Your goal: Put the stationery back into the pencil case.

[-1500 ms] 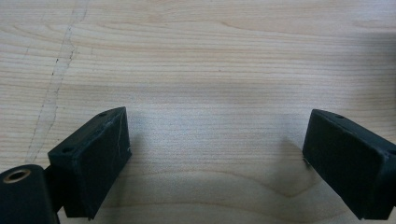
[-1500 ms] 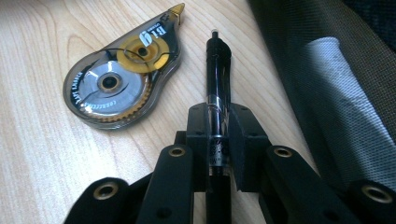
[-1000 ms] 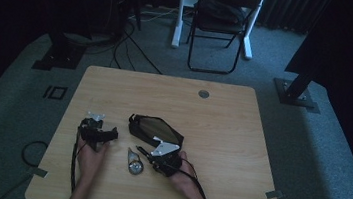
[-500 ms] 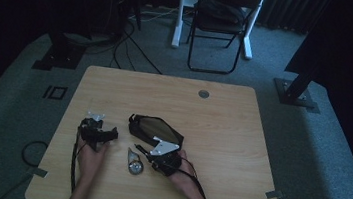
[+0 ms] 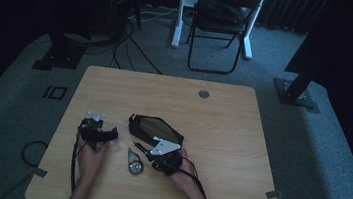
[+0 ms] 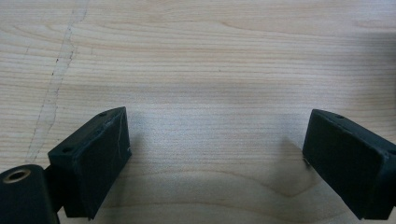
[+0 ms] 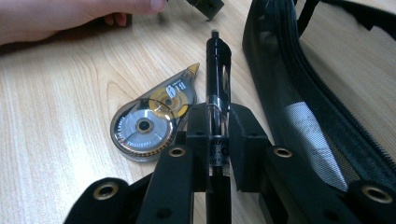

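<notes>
**Pen gripped, pouch not yet filled**

Dim room, dark carpet, a folding chair beyond a pale wooden bench that carries all the work. At the near side, the right hand-held gripper has its jaws pinched on a black pen, which runs straight out ahead of the jaws along the bench top. Just to the left of those jaws lies a clear correction tape dispenser, flat on the wood and untouched. Immediately to their right sits the black mesh pencil pouch, its zip edge alongside the pen; whether the mouth is open enough to take the pen is hard to tell. The left hand-held gripper rests well apart on the other side of the dispenser, jaws spread wide over bare wood, nothing between them.

By my reading, the grasp of the pen is done. Still left: carrying the pen into the pouch, then likely the tape dispenser after it, and closing the zip.
</notes>
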A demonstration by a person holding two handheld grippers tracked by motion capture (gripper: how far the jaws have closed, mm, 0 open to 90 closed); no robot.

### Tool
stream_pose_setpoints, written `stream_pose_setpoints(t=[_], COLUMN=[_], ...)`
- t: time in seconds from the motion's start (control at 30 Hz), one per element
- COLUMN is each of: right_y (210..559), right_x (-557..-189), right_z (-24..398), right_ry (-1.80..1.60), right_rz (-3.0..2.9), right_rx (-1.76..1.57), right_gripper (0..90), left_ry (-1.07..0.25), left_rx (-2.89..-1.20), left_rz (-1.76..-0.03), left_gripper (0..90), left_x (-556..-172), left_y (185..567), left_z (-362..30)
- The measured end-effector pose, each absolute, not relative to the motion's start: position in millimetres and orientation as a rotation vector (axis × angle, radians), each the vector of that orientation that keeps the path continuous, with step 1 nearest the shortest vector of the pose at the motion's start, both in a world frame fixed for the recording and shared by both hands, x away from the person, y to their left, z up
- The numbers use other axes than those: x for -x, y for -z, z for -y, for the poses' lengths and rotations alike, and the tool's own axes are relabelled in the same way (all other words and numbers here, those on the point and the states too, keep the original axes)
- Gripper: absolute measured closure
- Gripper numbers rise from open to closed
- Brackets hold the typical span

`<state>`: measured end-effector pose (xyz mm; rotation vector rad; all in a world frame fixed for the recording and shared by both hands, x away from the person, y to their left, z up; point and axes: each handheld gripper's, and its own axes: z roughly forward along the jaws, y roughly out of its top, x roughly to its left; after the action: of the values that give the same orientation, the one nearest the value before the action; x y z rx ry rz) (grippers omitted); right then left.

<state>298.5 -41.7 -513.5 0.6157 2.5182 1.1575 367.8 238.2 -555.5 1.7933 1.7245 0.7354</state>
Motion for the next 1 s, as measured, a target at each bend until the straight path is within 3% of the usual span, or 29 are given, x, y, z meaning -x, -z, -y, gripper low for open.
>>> stream_pose_setpoints(t=[1.0], right_y=[490], right_x=[-294], right_z=[45], right_ry=[-1.231], right_rz=[-2.470], right_rx=[-0.592], right_gripper=[79.5], left_ry=[-0.736], left_rx=[-1.793], left_rz=[-1.725], left_gripper=[7.8], left_x=[-368], left_y=[556], left_z=[-238])
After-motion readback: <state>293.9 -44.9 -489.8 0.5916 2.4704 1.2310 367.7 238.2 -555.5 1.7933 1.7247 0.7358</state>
